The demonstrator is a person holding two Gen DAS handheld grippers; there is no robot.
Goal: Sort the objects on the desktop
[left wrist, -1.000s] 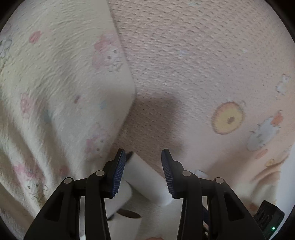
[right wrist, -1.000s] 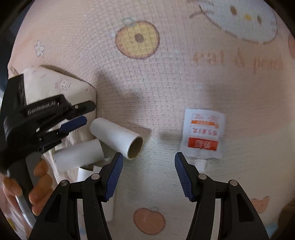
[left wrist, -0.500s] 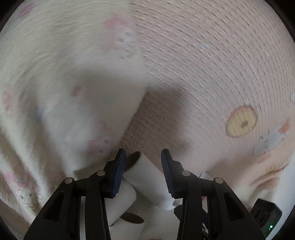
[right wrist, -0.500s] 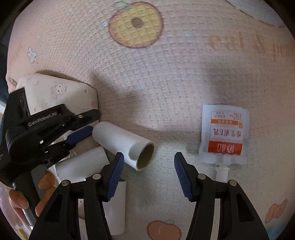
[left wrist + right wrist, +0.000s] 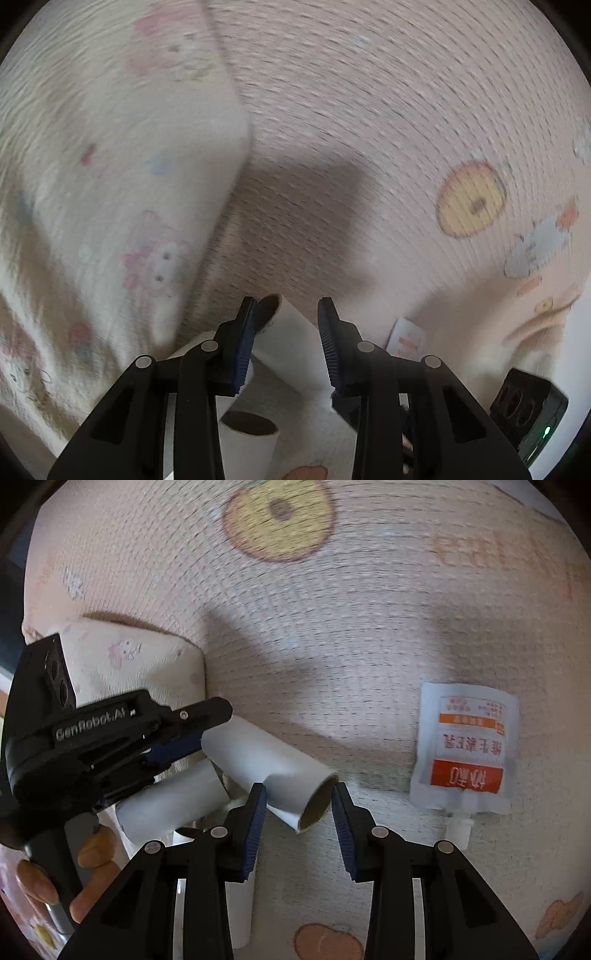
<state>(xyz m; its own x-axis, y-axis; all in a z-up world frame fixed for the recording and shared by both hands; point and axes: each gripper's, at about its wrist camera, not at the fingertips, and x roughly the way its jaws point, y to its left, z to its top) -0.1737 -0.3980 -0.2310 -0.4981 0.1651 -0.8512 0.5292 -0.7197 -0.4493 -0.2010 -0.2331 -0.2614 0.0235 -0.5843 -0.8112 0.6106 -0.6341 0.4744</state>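
Observation:
Several white cardboard tubes lie together on a pink cartoon-print cloth. In the right wrist view the top tube (image 5: 266,764) lies slantwise, its open end between my right gripper's (image 5: 299,805) open fingers. The left gripper (image 5: 192,738) reaches in from the left, its tips at the tube's other end. In the left wrist view the same tube (image 5: 291,332) lies between the open left gripper (image 5: 284,321) fingers. A second tube (image 5: 170,805) lies under it and a third (image 5: 247,432) shows its open end below. A white and orange spouted pouch (image 5: 465,753) lies flat to the right.
A cream cushion with pink prints (image 5: 110,166) fills the left of the left wrist view and touches the tubes; it also shows in the right wrist view (image 5: 140,664). A black device with a green light (image 5: 528,406) sits at lower right.
The right gripper has moved forward and narrowed around the top tube's open end. The left gripper has edged forward along the tube's other end. The tubes and pouch have not shifted.

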